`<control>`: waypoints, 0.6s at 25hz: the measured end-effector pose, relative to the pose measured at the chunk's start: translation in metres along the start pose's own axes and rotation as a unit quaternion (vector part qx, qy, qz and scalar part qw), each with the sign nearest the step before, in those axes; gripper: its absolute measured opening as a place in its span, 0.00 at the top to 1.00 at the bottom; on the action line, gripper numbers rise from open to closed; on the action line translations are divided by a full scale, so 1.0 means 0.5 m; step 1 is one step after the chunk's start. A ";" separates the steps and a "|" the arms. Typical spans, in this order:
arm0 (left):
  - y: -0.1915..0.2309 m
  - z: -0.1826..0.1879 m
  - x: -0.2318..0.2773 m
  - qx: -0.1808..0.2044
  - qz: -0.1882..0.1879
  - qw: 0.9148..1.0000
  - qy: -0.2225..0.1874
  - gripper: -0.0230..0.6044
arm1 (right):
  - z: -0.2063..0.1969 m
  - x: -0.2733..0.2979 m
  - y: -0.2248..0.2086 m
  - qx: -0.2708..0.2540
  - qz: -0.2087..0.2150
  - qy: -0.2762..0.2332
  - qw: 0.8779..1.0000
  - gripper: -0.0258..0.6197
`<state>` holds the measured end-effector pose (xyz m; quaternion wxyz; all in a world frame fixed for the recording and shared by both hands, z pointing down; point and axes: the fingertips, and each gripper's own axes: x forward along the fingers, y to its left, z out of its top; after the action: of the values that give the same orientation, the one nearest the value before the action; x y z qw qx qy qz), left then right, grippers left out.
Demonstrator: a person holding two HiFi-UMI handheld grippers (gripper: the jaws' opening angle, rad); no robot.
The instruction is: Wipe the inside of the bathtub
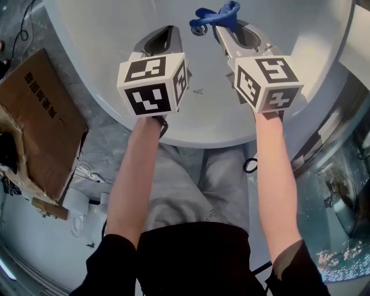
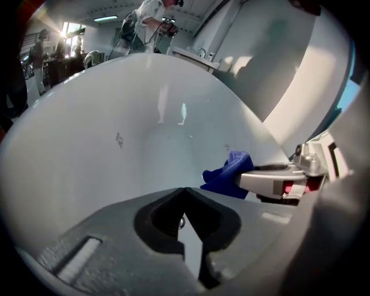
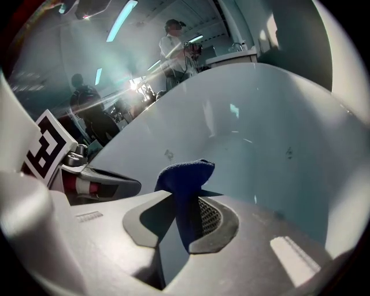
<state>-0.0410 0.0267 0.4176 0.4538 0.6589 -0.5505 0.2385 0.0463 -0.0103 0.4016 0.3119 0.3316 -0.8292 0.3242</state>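
Note:
The white bathtub (image 1: 104, 34) lies ahead of me, its smooth inner wall (image 2: 115, 162) filling both gripper views. My right gripper (image 1: 222, 29) is shut on a blue cloth (image 1: 217, 14), which sticks up from between its jaws (image 3: 185, 173) above the tub floor near the drain (image 1: 198, 29). The same blue cloth (image 2: 228, 173) shows at the right of the left gripper view. My left gripper (image 1: 167, 32) hovers inside the tub beside the right one, jaws closed tip to tip with nothing between them (image 2: 184, 191).
A flattened cardboard box (image 1: 40, 121) lies on the floor left of the tub. A glass panel and fittings (image 1: 335, 173) stand at the right. The tub rim (image 1: 202, 139) is just in front of my legs. People stand beyond the tub's far end (image 3: 173, 40).

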 end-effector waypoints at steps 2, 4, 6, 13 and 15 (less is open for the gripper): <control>0.008 -0.020 0.024 -0.004 -0.001 1.000 0.007 0.96 | -0.021 0.020 -0.005 0.001 0.004 0.013 1.000 0.86; 0.017 -0.044 0.048 -0.010 0.001 1.000 0.019 0.96 | -0.047 0.042 -0.010 0.002 0.007 0.027 1.000 0.86; 0.023 -0.066 0.069 -0.016 0.001 0.999 0.030 0.96 | -0.074 0.064 -0.017 0.007 0.010 0.038 0.999 0.86; 0.056 -0.090 0.133 -0.017 0.004 0.998 0.060 0.96 | -0.138 0.149 -0.037 0.016 0.018 0.081 0.996 0.86; 0.071 -0.098 0.153 -0.018 0.006 0.997 0.071 0.96 | -0.158 0.173 -0.041 0.020 0.020 0.092 0.995 0.86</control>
<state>-0.0438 0.0307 0.5153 0.5023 0.6287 -0.5252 0.2769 0.0349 0.0067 0.5186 0.3738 0.2898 -0.7967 0.3762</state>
